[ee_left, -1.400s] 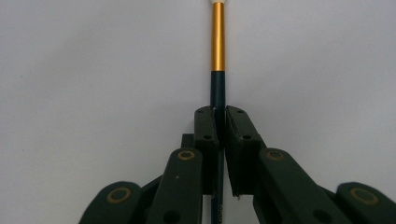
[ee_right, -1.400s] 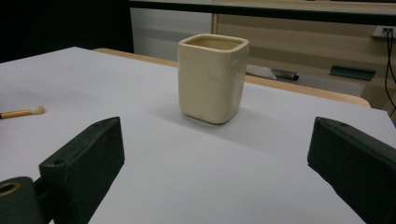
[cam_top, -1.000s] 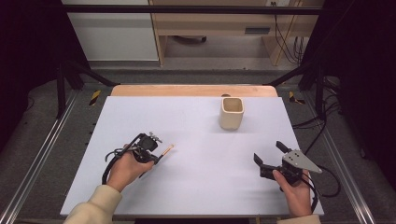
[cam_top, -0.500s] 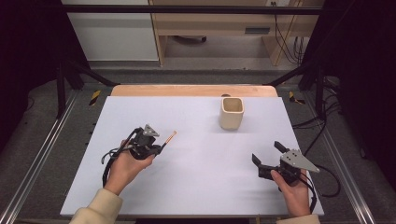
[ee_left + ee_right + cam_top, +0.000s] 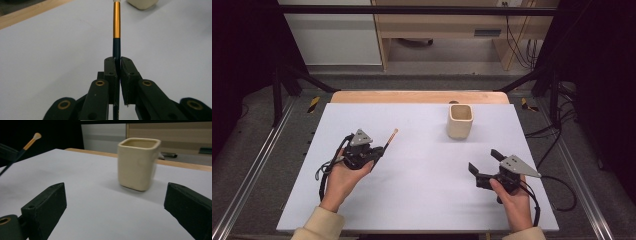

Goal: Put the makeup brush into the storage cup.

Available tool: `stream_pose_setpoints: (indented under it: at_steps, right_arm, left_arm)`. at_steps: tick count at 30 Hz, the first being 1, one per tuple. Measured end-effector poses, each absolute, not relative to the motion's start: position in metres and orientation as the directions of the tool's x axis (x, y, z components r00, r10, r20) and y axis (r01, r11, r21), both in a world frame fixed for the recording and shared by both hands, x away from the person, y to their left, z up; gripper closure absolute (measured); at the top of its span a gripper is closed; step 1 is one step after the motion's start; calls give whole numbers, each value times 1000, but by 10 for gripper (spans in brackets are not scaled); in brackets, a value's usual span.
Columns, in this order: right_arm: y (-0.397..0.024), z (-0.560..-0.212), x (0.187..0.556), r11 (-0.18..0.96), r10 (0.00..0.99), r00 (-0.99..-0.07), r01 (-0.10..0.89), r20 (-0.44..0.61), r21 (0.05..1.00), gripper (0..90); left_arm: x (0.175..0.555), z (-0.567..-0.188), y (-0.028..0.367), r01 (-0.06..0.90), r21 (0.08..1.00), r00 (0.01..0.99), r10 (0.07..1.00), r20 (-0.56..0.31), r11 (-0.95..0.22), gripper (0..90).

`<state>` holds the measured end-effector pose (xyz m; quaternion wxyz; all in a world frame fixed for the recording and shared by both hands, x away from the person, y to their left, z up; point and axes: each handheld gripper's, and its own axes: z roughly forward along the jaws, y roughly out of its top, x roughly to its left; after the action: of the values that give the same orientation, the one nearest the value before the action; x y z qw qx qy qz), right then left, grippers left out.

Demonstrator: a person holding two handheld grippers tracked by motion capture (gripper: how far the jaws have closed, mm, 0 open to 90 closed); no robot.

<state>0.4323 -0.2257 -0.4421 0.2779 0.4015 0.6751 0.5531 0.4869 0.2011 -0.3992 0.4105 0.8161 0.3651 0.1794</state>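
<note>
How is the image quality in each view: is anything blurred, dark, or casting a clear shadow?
High view: the table is evenly lit, its surroundings dark, the picture rather soft. Left gripper view: the brush is sharp near the left gripper, while the cup at the top edge is blurred. Right gripper view: the cup looks slightly soft and casts a faint shadow; the right gripper jaws are blurred.

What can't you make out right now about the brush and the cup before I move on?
- Brush: in the left gripper view its bristle tip is cut off by the top edge; its rear end is hidden between the left hand-held gripper's jaws.
- Brush in the high view: too small to tell the bristles.
- Cup: its inside is hidden by its own wall in the right gripper view; in the high view the bottom is in shadow.
</note>
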Motion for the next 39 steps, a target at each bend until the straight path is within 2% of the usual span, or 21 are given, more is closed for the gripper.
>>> stream_pose_setpoints:
  at_steps: [6,11,13,17,22,27,32,35,39]
  right_arm:
    - [-188,-423,446,74,801,-595,206,65,976,38]
    - [-159,-406,460,37,768,-635,176,84,984,46]
    - [-154,-403,463,32,761,-644,164,82,986,47]
    - [-142,-394,470,5,745,-660,155,100,988,54]
    - [-135,-379,482,36,724,-686,138,69,990,58]
    - [-127,-362,490,10,713,-698,103,65,995,66]
    - [-126,-364,491,14,720,-692,84,48,996,70]
    - [-128,-372,489,44,734,-679,80,22,996,86]
    - [-128,-380,485,26,730,-682,104,52,994,95]
  left_arm:
    - [483,-399,208,406,849,660,751,-18,-337,833]
    - [480,-401,212,387,876,650,759,-40,-286,833]
    - [480,-404,212,400,885,650,755,-88,-241,833]
    - [477,-407,207,383,891,653,753,-77,-242,833]
    - [477,-406,197,359,907,662,745,-81,-220,833]
    - [480,-404,186,324,921,678,732,-67,-216,832]
    - [486,-404,177,265,944,695,717,-45,-197,832]
    - [488,-406,175,268,949,700,710,-73,-167,832]
    - [485,-408,177,253,954,700,712,-64,-162,832]
